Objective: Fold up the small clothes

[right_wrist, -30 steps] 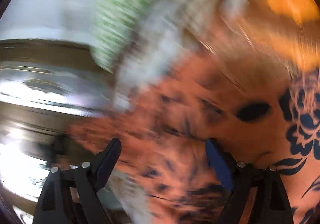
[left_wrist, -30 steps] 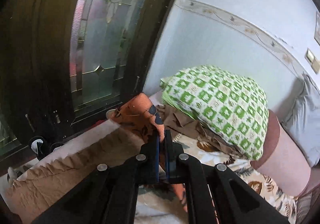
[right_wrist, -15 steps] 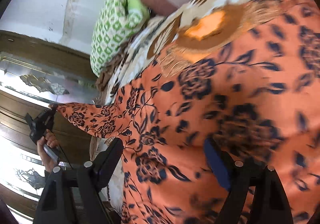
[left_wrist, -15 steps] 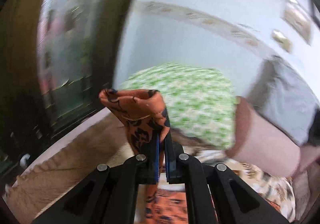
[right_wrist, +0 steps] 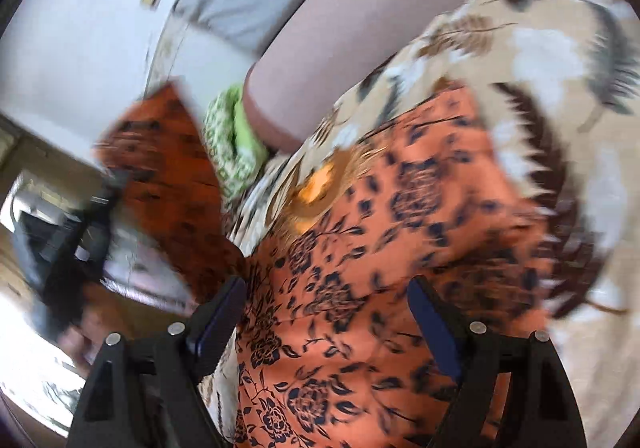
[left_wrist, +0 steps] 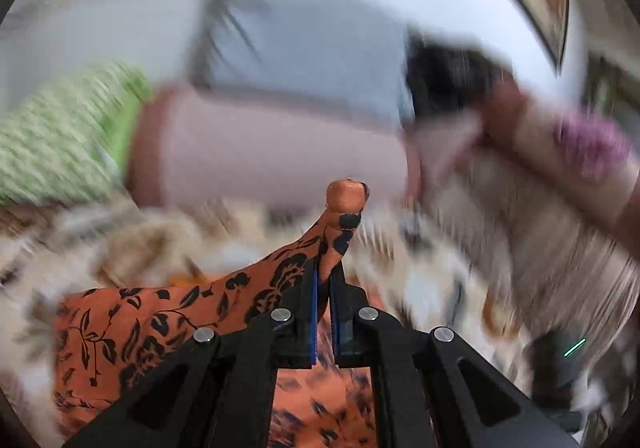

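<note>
An orange garment with a dark floral print (right_wrist: 360, 268) lies on a leaf-patterned bedsheet (right_wrist: 560, 59). My left gripper (left_wrist: 324, 276) is shut on one corner of the garment (left_wrist: 344, 203), which pokes up past the fingertips; the cloth trails down to the left (left_wrist: 140, 324). In the right wrist view that lifted part hangs at the left (right_wrist: 160, 167), with the left gripper blurred below it (right_wrist: 80, 232). My right gripper (right_wrist: 324, 308) is open just above the flat part of the garment, holding nothing.
A pink bolster (left_wrist: 272, 151), a green-and-white checked pillow (left_wrist: 60, 135) and a grey pillow (left_wrist: 300, 47) line the bed's head against the wall. The person's arm with a purple sleeve (left_wrist: 588, 143) is at the right of the left wrist view.
My left gripper has swung to the right across the bed, carrying the garment corner. The right gripper stays open over the garment; its view has shifted.
</note>
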{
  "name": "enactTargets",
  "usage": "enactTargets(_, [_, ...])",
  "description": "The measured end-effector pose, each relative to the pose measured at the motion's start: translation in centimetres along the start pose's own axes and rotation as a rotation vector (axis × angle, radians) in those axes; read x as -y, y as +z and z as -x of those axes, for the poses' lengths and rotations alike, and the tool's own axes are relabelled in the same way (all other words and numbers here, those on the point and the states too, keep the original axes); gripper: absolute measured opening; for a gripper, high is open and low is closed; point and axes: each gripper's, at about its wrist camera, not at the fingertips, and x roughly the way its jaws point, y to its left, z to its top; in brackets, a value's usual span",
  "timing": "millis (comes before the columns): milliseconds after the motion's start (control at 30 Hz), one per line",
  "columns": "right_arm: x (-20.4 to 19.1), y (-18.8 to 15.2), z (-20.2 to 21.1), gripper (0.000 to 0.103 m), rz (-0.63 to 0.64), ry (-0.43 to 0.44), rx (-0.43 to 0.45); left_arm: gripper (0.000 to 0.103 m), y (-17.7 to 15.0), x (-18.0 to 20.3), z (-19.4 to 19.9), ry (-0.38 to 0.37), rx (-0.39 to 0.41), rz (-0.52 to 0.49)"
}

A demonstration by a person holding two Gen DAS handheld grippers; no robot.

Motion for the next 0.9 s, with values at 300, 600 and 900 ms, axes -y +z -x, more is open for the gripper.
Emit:
enactTargets(300, [2.3,1.3,3.0,0.091,-0.053,-0.044,0.047,0.068,-7.8,-3.8,-7.8,-0.027,-0.427,0.144])
enactTargets(600, [1.5,3.7,-8.0,0.091,-0.085,-0.252,-0.113,0.080,-7.8,-17.1,2.9,0.285,-0.217,0.240])
enactTargets(900, [0.5,3.6,-10.9,0.016,0.057,-0.507,-0.169,0.073,-13.8,-25.5,2.2,0.467,-0.342,0.325])
